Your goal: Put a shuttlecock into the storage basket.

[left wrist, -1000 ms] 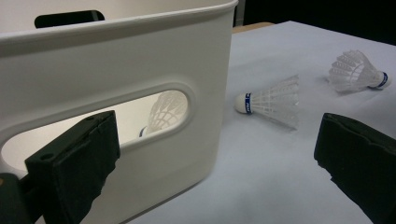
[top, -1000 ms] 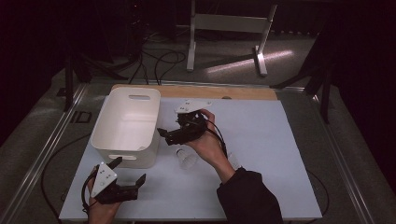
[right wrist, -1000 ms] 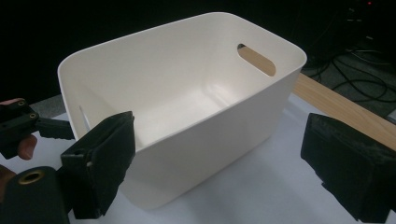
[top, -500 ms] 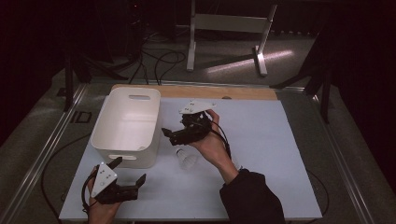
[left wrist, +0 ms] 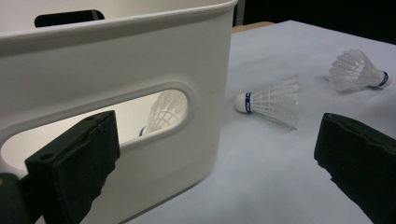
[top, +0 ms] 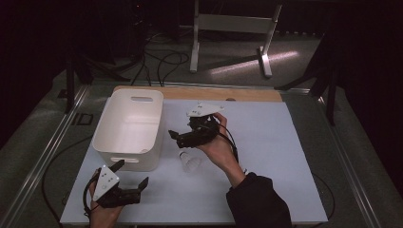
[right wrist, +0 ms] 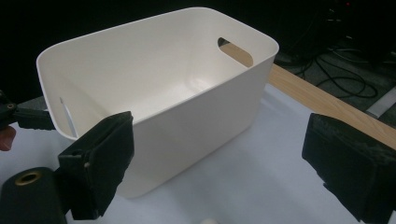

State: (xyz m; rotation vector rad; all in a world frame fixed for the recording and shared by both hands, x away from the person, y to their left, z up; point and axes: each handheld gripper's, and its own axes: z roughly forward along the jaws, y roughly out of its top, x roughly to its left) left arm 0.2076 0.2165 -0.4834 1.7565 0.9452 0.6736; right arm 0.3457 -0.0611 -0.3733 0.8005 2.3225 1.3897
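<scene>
On the white tabletop [top: 285, 156], the right gripper [top: 177, 137] hangs spread wide beside the white bin [top: 128, 126], above a shuttlecock [top: 190, 162]. The left gripper [top: 130, 178] rests spread at the near edge.

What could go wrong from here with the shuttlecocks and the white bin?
The right gripper is open and empty beside the white bin, directly above a shuttlecock; lowering carelessly might crush its feathers. The open left gripper sits close to the bin's near wall, so a forward reach toward the two shuttlecocks could shove the bin.
</scene>
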